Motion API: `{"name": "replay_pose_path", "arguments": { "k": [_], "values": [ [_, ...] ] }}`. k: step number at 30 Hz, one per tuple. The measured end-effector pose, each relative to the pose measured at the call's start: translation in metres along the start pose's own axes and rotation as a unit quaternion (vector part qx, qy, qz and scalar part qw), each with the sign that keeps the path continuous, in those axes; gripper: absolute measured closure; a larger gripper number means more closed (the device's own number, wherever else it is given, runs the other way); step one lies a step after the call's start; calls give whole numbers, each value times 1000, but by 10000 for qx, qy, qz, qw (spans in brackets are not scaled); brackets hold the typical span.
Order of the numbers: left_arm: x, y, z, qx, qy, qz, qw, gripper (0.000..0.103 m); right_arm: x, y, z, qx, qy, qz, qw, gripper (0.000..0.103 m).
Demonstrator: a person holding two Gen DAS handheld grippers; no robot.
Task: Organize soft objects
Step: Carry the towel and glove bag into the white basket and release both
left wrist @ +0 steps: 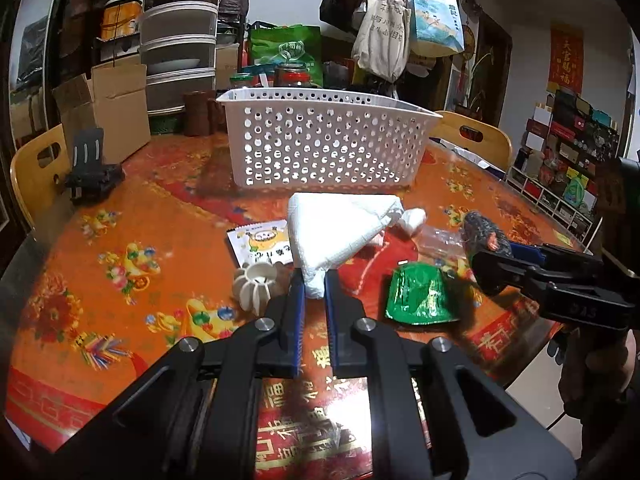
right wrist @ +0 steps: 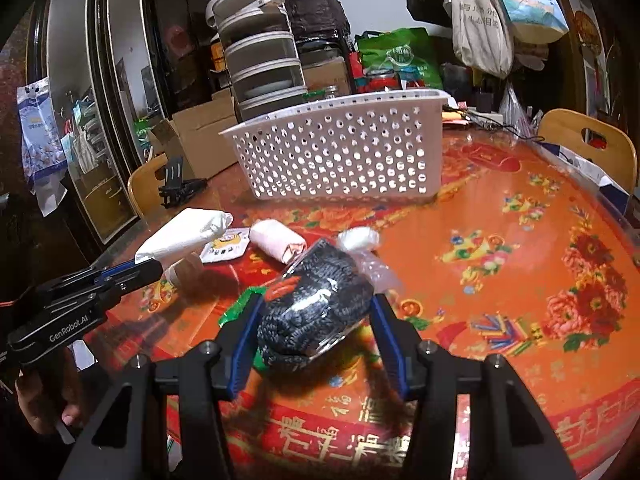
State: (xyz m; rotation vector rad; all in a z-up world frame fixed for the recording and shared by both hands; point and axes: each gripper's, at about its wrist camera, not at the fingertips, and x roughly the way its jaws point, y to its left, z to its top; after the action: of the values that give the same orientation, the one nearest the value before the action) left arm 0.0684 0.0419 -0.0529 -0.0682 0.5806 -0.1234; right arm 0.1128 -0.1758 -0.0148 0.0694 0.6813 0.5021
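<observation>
I am holding two things at once, both lifted over the red table (left wrist: 120, 220). My left gripper (left wrist: 315, 286) is clamped on the near corner of a white cloth bundle (left wrist: 340, 232); its blue pads (left wrist: 297, 300) are pinching that corner tight, and the rest of the bundle is fanning out ahead toward the basket (left wrist: 320, 140). In the right wrist view the same bundle (right wrist: 180, 236) is sticking out from the left gripper (right wrist: 138, 266) at the left edge.

My right gripper (right wrist: 316, 320) is gripping a dark knit roll (right wrist: 316, 300) in clear wrap, its jaws spread wide and pressing on both sides of it. In the left view that roll (left wrist: 484, 232) is showing at the tip of the right gripper (left wrist: 490, 258), to the right of the bundle.

The white basket (right wrist: 348, 152) is standing on the far part of the table (right wrist: 520, 260), well beyond both held things. On the table near the bundle are lying a printed packet (left wrist: 260, 244), a ribbed white ball (left wrist: 256, 284) just beside my left finger, and a green packet (left wrist: 420, 296) between the two grippers. A pink roll (right wrist: 276, 244) and a small white wad (right wrist: 358, 238) are lying just past the knit roll.
</observation>
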Motion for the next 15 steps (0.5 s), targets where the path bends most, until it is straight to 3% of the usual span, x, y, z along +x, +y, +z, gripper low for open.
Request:
{"name": "replay_pose_path", "arguments": {
  "k": [15],
  "values": [
    [-16, 1, 47, 2, -426, 39, 9991, 94, -32, -11, 50, -308, -399, -16, 9987, 50]
  ]
}}
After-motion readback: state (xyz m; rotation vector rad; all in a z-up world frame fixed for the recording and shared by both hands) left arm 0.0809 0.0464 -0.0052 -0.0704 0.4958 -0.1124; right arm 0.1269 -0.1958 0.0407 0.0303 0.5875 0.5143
